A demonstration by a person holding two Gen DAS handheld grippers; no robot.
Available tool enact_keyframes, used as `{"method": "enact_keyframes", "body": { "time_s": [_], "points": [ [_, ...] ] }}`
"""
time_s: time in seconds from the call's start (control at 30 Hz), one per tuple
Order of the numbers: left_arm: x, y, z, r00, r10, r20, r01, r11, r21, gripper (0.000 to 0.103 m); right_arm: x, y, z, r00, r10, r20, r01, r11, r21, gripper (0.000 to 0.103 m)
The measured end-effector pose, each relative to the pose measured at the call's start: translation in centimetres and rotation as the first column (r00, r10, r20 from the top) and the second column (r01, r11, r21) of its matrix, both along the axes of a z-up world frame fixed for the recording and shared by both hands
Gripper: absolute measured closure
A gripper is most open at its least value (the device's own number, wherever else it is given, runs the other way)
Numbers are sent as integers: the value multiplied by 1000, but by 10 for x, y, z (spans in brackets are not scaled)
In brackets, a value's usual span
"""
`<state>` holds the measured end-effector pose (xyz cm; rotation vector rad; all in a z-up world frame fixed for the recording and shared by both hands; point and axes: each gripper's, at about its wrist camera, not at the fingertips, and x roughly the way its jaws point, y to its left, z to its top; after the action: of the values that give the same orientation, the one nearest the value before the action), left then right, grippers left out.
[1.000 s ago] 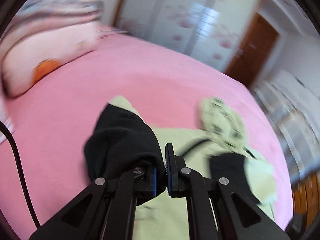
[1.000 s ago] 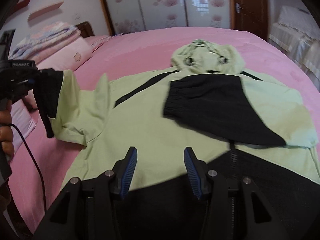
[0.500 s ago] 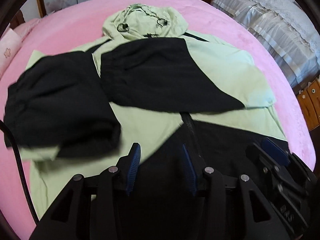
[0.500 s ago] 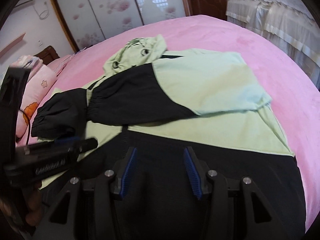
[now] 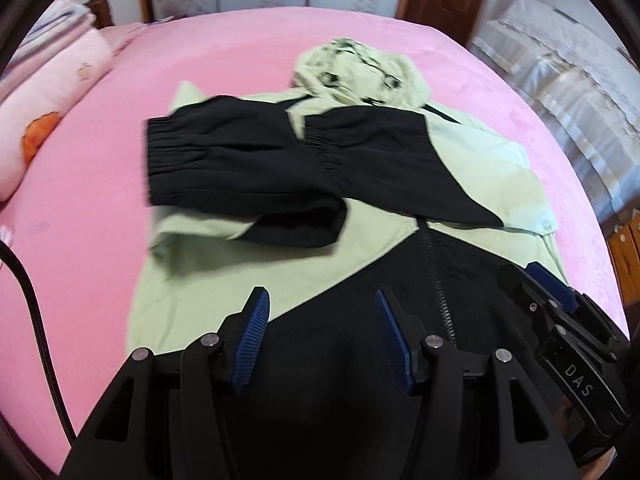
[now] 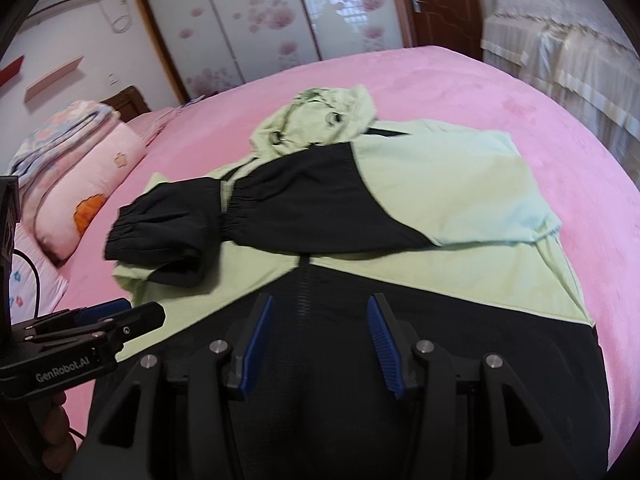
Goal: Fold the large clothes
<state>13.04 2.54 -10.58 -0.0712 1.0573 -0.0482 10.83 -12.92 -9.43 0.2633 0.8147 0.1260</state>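
left wrist view: the left gripper (image 5: 320, 316) hangs over the lower, black half of a green-and-black hooded jacket (image 5: 476, 168) spread on a pink bed (image 5: 240, 48). its jaws have just been opening and now stand apart, released, with nothing between the blue pads (image 5: 254, 336); the zipper (image 5: 436, 280) runs just right of the right pad. beyond the jaws, both black sleeves are folded in across the chest: the left sleeve (image 5: 224, 176) lies ahead and left, its elastic cuff turned leftward, and the right sleeve (image 5: 384, 160) lies ahead and right. the hood (image 5: 360, 68) sits farthest ahead. the right gripper (image 5: 560, 304) shows at the right edge.

right wrist view: the right gripper (image 6: 320, 316) also hovers over the black hem area, jaws parted and empty, the zipper (image 6: 302, 280) running ahead between them. the folded sleeves (image 6: 304, 200) lie ahead, the hood (image 6: 320, 116) beyond. the left gripper (image 6: 116, 314) shows low left, near the jacket's left edge; a pillow (image 6: 96, 176) lies far left.

as a judgement: the 2 sleeve folds look done, the left one a bit bunched. folding the body, probably hem up toward the hood, is still left.
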Motion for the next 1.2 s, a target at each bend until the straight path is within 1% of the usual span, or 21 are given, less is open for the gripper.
{"method": "enact_keyframes", "body": {
  "time_s": [0.1, 0.27, 0.37, 0.5, 0.53, 0.6, 0.67, 0.7, 0.77, 0.87, 0.9, 1.0, 1.1, 1.17, 1.2],
  "points": [
    [-7, 16, 4, 999, 40, 5, -40, 999, 2, 49, -2, 16, 9, 999, 34, 13, -34, 999, -12, 54],
    [-23, 46, 8, 993, 112, 31, -113, 993, 30, 49, -4, 48, 21, 994, 109, 26, -108, 993, -49, 54],
    [-31, 68, 6, 986, 165, 39, -166, 986, 34, 49, -1, 70, 28, 986, 163, 33, -160, 984, -76, 54],
    [-39, 101, -3, 970, 243, 34, -243, 970, 22, 49, 9, 104, 39, 970, 238, 52, -230, 965, -123, 54],
    [-40, 106, -7, 966, 256, 32, -256, 966, 18, 49, 13, 115, 43, 964, 260, 58, -250, 958, -143, 54],
    [-42, 120, -15, 957, 290, 23, -290, 957, 7, 49, 21, 132, 47, 952, 298, 68, -283, 944, -172, 51],
    [-42, 130, -24, 951, 309, 8, -309, 951, -4, 49, 28, 152, 49, 940, 331, 82, -307, 926, -217, 38],
    [-43, 136, -29, 947, 320, -2, -320, 947, -14, 49, 32, 163, 49, 933, 350, 88, -320, 915, -244, 36],
    [-45, 144, -37, 941, 338, -11, -338, 940, -34, 49, 42, 185, 47, 918, 387, 91, -344, 888, -304, 36],
    [-46, 152, -46, 935, 353, -30, -354, 934, -56, 49, 58, 217, 38, 899, 433, 70, -375, 841, -389, 36],
    [-47, 155, -48, 934, 355, -33, -356, 932, -61, 49, 63, 226, 34, 892, 449, 58, -389, 825, -410, 36],
    [-49, 162, -55, 932, 361, -42, -363, 929, -66, 49, 76, 248, 22, 876, 483, 20, -427, 793, -434, 36],
    [-50, 169, -59, 927, 372, -50, -375, 924, -73, 49, 89, 264, 8, 876, 483, -16, -433, 769, -471, 36],
    [-51, 173, -61, 924, 379, -56, -383, 921, -79, 49, 98, 268, 0, 892, 452, -32, -404, 763, -505, 36],
    [-52, 174, -62, 922, 382, -59, -386, 919, -81, 49, 101, 267, -2, 899, 437, -34, -391, 765, -511, 37]
  ]
}}
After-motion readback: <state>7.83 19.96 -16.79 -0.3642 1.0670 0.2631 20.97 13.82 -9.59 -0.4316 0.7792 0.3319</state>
